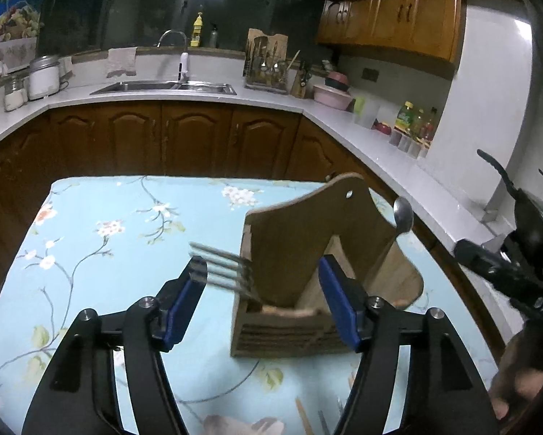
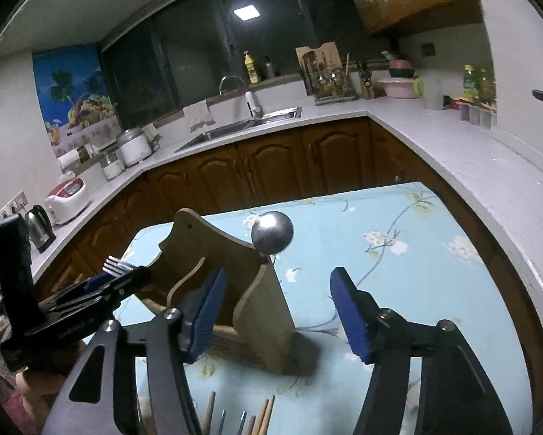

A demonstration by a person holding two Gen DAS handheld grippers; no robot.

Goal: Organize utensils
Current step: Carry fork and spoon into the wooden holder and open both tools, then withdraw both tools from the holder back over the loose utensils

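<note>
Pale blue flowered cloth over the desk (image 1: pixel 101 217), wooden utensil holder (image 1: pixel 289 264) standing on it right of middle. Going left to right in the left wrist view: left tongs (image 1: pixel 260 282) standing wide with nothing pinched, blue pads either side of the holder's near corner. Fork (image 1: pixel 224 270) poking out of the holder's left side, tines aimed left, just past the left pad; touching it or not, can't tell. Spoon (image 1: pixel 403 217) sticking up at the holder's right end, bowl on top. Far right edge: right tongs' black body, plus a bit of a hand.

Right wrist view: left tongs at the far left near the fork tines. Right tongs (image 2: pixel 275 308) also wide and gripping nothing, left pad in front of the holder, right pad over bare cloth. Chopsticks (image 2: pixel 266 417) and more fork tines at the bottom edge.
</note>
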